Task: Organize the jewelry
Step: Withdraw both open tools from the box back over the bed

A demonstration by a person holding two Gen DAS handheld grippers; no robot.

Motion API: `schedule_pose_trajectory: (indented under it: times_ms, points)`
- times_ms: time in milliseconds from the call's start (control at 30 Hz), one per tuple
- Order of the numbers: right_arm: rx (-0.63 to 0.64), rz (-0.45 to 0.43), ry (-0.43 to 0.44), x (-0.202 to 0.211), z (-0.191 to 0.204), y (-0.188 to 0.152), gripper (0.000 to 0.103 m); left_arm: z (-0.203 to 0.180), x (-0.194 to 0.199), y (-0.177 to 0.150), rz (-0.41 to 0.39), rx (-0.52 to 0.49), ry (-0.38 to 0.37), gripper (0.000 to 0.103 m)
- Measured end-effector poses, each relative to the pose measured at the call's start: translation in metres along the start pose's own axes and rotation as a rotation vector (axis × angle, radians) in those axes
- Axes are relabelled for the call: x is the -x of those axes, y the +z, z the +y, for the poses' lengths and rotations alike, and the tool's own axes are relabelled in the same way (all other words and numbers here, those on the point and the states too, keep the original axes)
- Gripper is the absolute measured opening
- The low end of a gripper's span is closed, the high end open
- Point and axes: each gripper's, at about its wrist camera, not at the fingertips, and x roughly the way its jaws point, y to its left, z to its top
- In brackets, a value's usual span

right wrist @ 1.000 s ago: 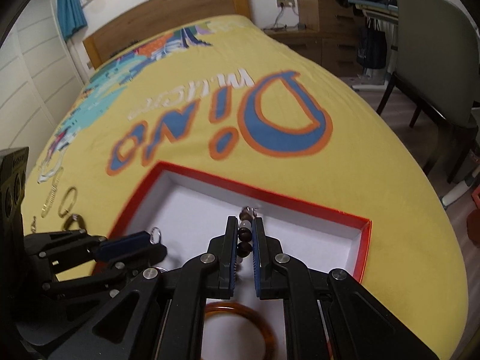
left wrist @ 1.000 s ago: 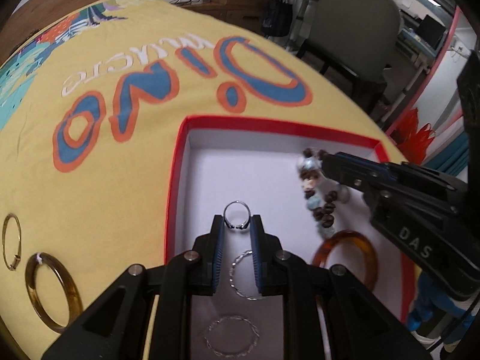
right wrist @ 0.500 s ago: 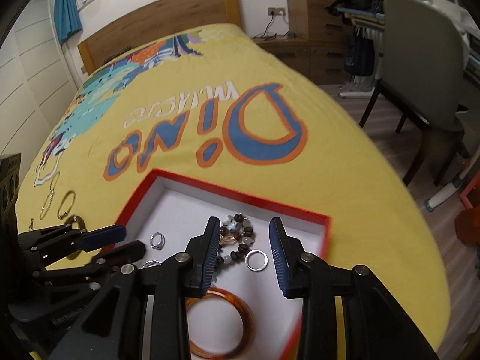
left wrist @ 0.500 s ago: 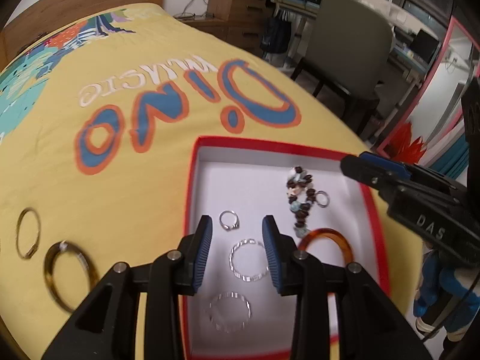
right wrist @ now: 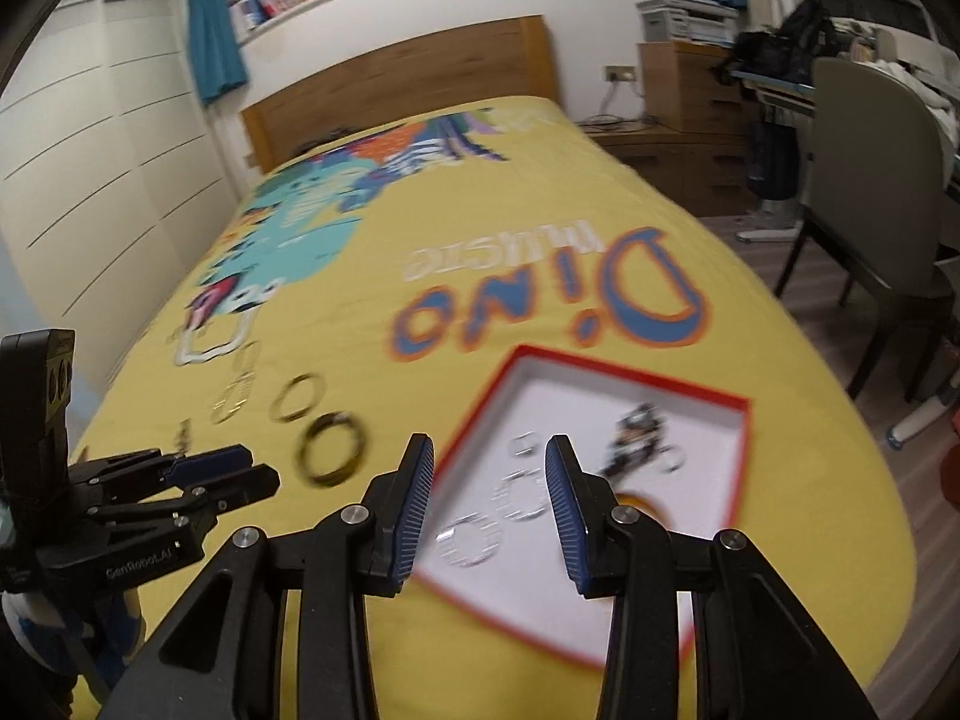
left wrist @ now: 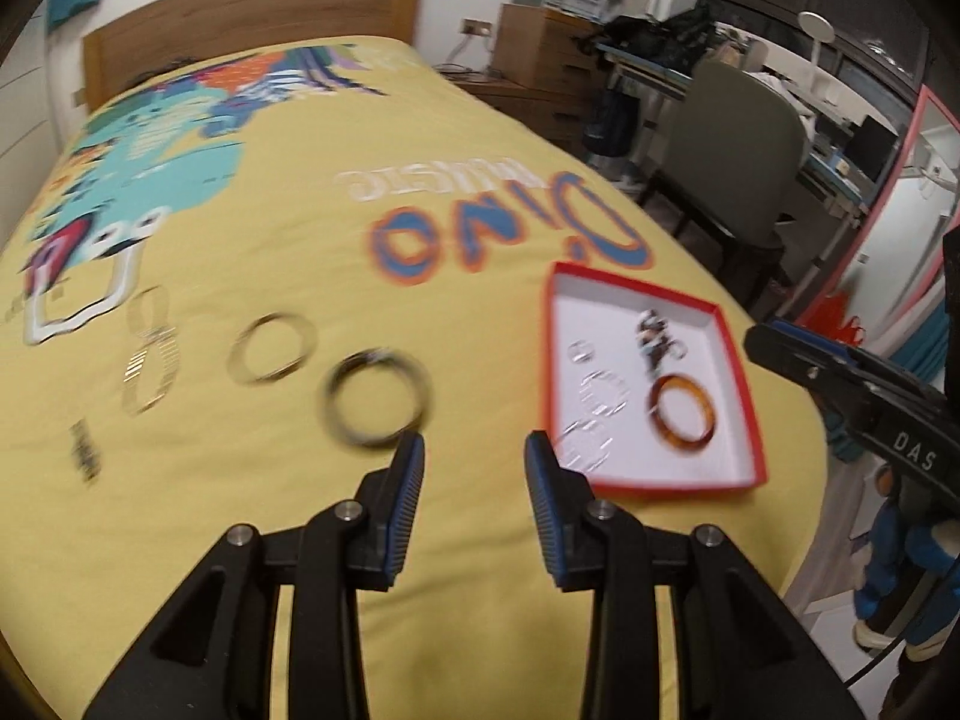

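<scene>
Both views blurred; small detail soft.

My left gripper [left wrist: 474, 468] hangs above the yellow bedspread [left wrist: 300, 228], jaws spread wide, nothing between them. My right gripper [right wrist: 489, 492] likewise released and empty, over the near left corner of the red box [right wrist: 741, 456].

Landmark: the red box [left wrist: 741, 372], white inside, lying flat on the bedspread near the bed's edge on the chair side.

Inside the box:
- amber bangle [left wrist: 683, 415], toward the near right corner, lying flat
- dark beaded bracelet [left wrist: 655, 337], bunched just beyond the bangle
- small ring [left wrist: 582, 351], left of the beads
- two thin silver hoops [left wrist: 603, 393], along the left wall, one nearer me than the other; whether they touch I cannot tell

Outside the box, on the bedspread to its left:
- dark bangle [left wrist: 378, 399], nearest the box, lying flat
- thin gold bangle [left wrist: 275, 348], further left, just beside the dark one
- gold chain [left wrist: 150, 360], further left again, stretched out loose
- a small dark piece [left wrist: 84, 450] beyond the chain; too blurred to name

Grey chair [left wrist: 741, 156] stands beyond the box, off the bed.
</scene>
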Motion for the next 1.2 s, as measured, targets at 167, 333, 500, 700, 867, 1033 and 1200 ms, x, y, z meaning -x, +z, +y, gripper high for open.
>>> schedule_pose_trajectory:
  times_ms: [167, 333, 500, 700, 867, 1033, 1200]
  points:
    - [0.023, 0.009, 0.049, 0.013, 0.044, -0.02, 0.039, 0.044, 0.045, -0.036, -0.032, 0.048, 0.07, 0.033]
    - [0.029, 0.011, 0.085, 0.026, 0.081, -0.037, 0.039, 0.08, 0.091, -0.075, -0.088, 0.1, 0.119, 0.033]
    - [0.049, 0.006, 0.117, 0.043, 0.117, -0.054, 0.041, 0.098, 0.124, -0.108, -0.101, 0.131, 0.14, 0.033]
    - [0.062, 0.0, 0.136, 0.061, 0.151, -0.077, 0.044, 0.092, 0.138, -0.13, -0.156, 0.108, 0.136, 0.033]
    - [0.075, -0.013, 0.122, 0.083, 0.156, -0.098, 0.046, 0.063, 0.122, -0.131, -0.181, 0.068, 0.108, 0.033]
    - [0.047, -0.046, 0.062, 0.111, 0.133, -0.111, 0.047, 0.027, 0.103, -0.124, -0.179, 0.031, 0.045, 0.033]
    - [-0.007, -0.091, 0.012, 0.133, 0.106, -0.118, 0.048, -0.012, 0.081, -0.128, -0.129, -0.066, 0.012, 0.033]
